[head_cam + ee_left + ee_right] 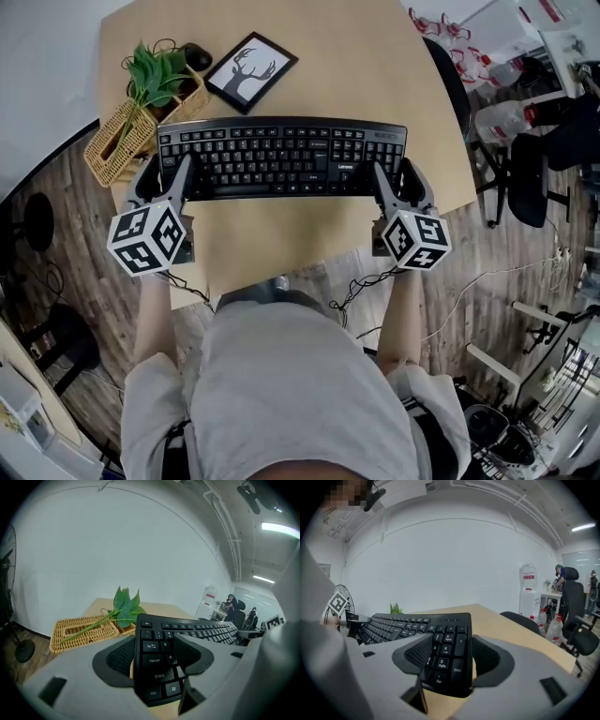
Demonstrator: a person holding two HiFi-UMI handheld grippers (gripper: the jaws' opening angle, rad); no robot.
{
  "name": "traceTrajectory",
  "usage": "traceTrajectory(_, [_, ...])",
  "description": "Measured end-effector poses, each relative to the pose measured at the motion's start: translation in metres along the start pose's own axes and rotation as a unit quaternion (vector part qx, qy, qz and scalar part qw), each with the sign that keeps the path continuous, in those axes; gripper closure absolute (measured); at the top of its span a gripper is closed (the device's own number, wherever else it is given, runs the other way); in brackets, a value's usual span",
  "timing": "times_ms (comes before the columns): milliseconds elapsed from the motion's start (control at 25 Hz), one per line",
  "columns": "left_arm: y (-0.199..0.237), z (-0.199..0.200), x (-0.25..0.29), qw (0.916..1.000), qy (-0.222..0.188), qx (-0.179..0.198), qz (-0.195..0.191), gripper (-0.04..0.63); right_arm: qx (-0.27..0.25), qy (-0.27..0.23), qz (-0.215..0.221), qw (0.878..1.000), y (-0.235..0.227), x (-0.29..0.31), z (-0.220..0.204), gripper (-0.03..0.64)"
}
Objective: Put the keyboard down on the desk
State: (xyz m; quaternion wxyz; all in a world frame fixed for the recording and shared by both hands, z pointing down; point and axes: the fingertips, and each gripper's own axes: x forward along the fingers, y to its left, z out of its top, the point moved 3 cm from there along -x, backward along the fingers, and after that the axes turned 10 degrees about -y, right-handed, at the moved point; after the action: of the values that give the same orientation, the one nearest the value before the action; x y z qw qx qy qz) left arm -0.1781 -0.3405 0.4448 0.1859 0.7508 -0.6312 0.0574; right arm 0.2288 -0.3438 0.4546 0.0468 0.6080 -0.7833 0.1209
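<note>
A black keyboard [281, 157] lies crosswise over the round wooden desk [356, 56], held at both ends. My left gripper [161, 180] is shut on its left end, with one pad over the Caps Lock keys [157, 659] and the other outside the edge. On the number-pad end [447, 656] my right gripper [398, 180] is shut the same way. Bare desk wood shows under each gripped end in both gripper views. Whether the keyboard rests on the desk I cannot tell.
A wicker basket [120, 141] with a green leafy sprig [155, 70] sits just left of the keyboard, also seen as the basket [82, 630]. Behind it are a framed deer picture [250, 70] and a small black object [197, 56]. A black office chair [452, 80] stands at the desk's right edge.
</note>
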Motion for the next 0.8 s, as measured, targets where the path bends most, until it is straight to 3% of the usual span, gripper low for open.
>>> traceTrajectory(800, [0.035, -0.09, 0.054, 0.9925, 0.119, -0.025, 0.012, 0.348, 0.03, 0.121, -0.016, 0.992, -0.008, 0.042, -0.097, 0.359])
